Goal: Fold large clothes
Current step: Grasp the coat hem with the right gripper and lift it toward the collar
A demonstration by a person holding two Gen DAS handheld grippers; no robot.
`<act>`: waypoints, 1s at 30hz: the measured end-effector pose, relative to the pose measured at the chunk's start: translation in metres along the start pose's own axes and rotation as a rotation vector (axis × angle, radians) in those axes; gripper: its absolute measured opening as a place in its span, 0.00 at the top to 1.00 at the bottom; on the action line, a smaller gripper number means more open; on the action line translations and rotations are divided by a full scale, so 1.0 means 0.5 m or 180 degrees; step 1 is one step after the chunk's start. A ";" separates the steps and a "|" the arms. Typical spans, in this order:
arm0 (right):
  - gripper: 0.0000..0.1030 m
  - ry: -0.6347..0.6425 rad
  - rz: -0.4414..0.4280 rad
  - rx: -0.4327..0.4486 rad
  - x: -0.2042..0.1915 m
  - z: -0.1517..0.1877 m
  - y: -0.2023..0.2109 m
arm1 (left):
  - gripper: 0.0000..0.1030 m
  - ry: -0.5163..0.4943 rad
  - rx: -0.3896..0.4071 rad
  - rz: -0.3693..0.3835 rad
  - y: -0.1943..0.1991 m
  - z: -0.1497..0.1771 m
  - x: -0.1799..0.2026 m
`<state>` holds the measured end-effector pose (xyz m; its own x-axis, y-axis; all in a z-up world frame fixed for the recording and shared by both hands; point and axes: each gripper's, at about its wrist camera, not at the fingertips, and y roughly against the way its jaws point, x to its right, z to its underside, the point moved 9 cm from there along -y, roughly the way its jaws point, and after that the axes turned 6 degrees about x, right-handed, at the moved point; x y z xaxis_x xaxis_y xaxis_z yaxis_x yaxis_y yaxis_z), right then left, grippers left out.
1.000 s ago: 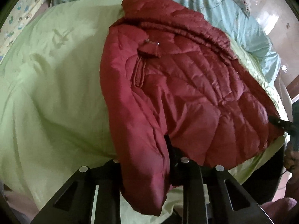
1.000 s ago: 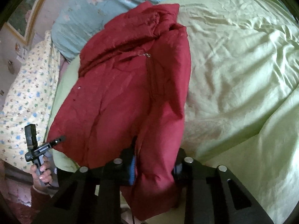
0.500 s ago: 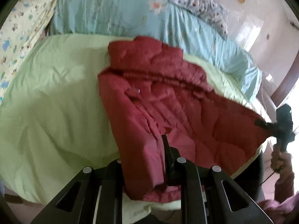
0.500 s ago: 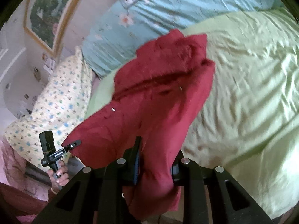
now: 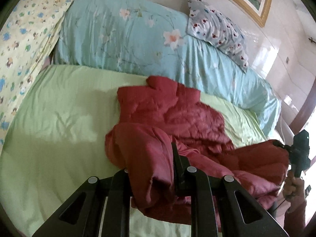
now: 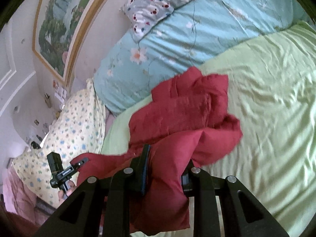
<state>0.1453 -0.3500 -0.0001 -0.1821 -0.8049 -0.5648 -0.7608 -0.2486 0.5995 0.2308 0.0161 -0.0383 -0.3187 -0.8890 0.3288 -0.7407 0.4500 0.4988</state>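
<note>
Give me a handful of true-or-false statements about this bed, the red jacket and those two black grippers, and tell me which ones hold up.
1. Both the left gripper and the right gripper are shut on the red jacket. True.
2. The jacket lies on a bare wooden floor. False: it rests on a green bedspread, with its near edge lifted by the grippers.
3. A blue floral quilt lies behind the jacket. True.
4. The jacket is neatly folded into a flat square. False: it is bunched and rumpled, partly lifted.
5. A framed picture hangs on the wall. True.
6. The small patterned pillow lies on top of the jacket. False: it sits on the blue quilt.
</note>
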 end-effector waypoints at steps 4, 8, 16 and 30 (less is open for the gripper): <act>0.78 -0.0003 0.0027 0.0124 0.005 -0.058 -0.042 | 0.82 -0.0002 0.0062 -0.0076 -0.048 -0.038 0.006; 0.78 0.0002 0.0093 0.0228 0.018 -0.108 -0.088 | 0.81 0.0063 0.0118 -0.0165 -0.109 -0.082 0.005; 0.78 -0.0110 0.0223 0.0380 0.076 -0.196 -0.216 | 0.79 0.0225 0.0171 -0.0385 -0.284 -0.159 -0.014; 0.69 -0.0667 0.0430 0.0400 0.253 -0.253 -0.408 | 0.74 0.0636 -0.0193 -0.0762 -0.678 -0.212 -0.126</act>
<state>0.3564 -0.4693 -0.1224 -0.4020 -0.6939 -0.5973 -0.7897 -0.0673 0.6097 0.5647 -0.0713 -0.1433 -0.0124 -0.9388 0.3443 -0.7421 0.2394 0.6261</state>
